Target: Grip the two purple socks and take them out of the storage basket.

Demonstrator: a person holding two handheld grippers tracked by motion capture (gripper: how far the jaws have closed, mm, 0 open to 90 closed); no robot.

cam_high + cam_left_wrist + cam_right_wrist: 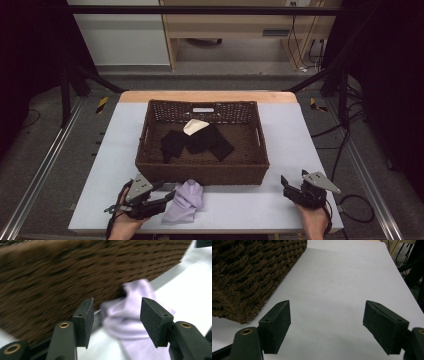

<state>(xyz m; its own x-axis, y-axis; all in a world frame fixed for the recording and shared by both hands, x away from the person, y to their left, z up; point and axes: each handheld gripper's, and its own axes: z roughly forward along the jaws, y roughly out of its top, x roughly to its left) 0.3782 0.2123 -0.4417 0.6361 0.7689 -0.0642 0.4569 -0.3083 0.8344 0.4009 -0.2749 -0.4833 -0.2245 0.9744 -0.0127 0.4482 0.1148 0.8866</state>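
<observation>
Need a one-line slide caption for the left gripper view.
Open left claw faces a crumpled lilac cloth lying on the white table beside the brown wicker basket.

- In the left gripper view the brown wicker basket [75, 272] is smeared by motion blur; its weave cannot be read, and the top and left edges cut it off.
- The lilac cloth [132, 322] there is blurred too, its folds soft, its lower end cut by the bottom edge and partly hidden behind a jaw of the left hand-held gripper [117, 321].
- In the high view the basket's near wall hides the cloth's far edge [186, 199].
- The black garment [197, 141] inside the basket is too dark to tell its folds or kind.
- The pale item [194, 125] beside it is too small to identify.
- In the right gripper view the basket [249, 272] is cut by the left and top edges.
- The table [342, 290] runs out past the bottom edge.
</observation>
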